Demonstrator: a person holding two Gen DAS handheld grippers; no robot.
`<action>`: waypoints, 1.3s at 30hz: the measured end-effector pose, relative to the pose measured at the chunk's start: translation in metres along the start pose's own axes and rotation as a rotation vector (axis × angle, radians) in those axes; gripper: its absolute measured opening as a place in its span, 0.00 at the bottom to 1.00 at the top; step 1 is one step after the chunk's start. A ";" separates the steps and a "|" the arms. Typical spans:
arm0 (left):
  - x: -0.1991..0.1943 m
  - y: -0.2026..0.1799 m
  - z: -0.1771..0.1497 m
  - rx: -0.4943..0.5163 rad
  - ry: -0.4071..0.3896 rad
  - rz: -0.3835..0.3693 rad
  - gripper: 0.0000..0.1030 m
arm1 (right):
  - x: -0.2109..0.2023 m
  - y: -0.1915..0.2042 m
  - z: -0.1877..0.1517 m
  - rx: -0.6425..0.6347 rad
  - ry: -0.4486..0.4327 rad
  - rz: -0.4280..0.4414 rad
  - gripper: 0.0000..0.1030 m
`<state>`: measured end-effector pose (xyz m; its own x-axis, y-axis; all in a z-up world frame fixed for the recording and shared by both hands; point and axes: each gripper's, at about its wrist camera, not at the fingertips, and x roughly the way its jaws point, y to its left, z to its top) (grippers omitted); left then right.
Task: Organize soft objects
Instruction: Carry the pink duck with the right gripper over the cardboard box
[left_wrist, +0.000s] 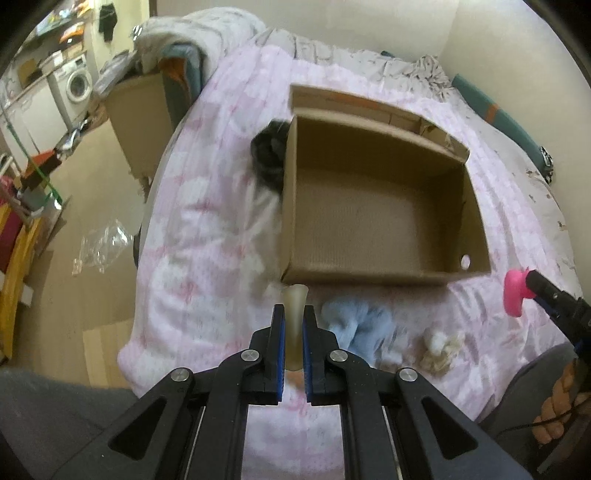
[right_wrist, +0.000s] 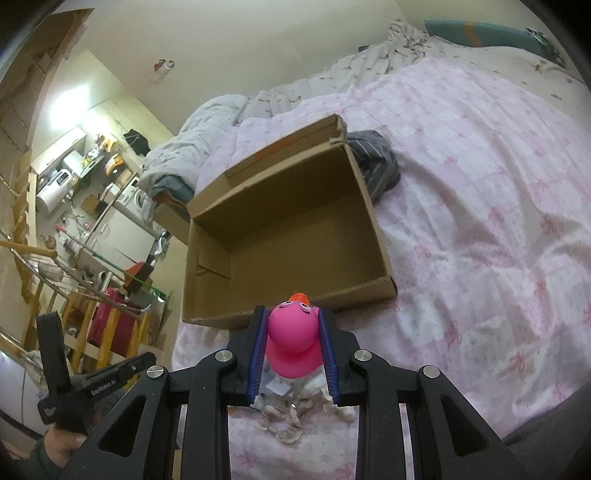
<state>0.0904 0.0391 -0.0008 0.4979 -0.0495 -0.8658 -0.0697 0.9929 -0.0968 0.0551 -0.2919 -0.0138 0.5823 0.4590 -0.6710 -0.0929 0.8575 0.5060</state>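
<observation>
An open cardboard box (left_wrist: 380, 206) sits on the pink bedspread; it also shows in the right wrist view (right_wrist: 288, 236). My left gripper (left_wrist: 294, 314) is shut on a pale beige soft piece (left_wrist: 294, 325), held just in front of the box's near wall. My right gripper (right_wrist: 293, 317) is shut on a pink rubber duck (right_wrist: 293, 339) with an orange beak, near the box's front edge; the duck also shows at the right of the left wrist view (left_wrist: 515, 291). A light blue cloth (left_wrist: 358, 325) and a cream knitted item (left_wrist: 441, 349) lie on the bed below.
A dark fluffy item (left_wrist: 267, 155) lies against the box's left side, and a grey striped cloth (right_wrist: 376, 166) lies behind its far corner. The bed's left edge drops to a floor with a plastic bag (left_wrist: 101, 245). A second cardboard box (left_wrist: 138, 110) stands beside the bed.
</observation>
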 end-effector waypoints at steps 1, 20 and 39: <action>-0.001 -0.004 0.007 0.010 -0.016 -0.001 0.07 | 0.001 0.001 0.003 -0.004 0.000 0.001 0.29; 0.040 -0.057 0.092 0.092 -0.094 0.008 0.07 | 0.055 0.020 0.075 -0.116 -0.027 -0.005 0.29; 0.088 -0.062 0.077 0.104 -0.079 -0.012 0.08 | 0.111 0.004 0.049 -0.141 0.104 -0.085 0.29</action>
<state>0.2048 -0.0188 -0.0328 0.5646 -0.0566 -0.8235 0.0249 0.9984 -0.0516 0.1595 -0.2490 -0.0597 0.5069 0.3986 -0.7643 -0.1631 0.9150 0.3690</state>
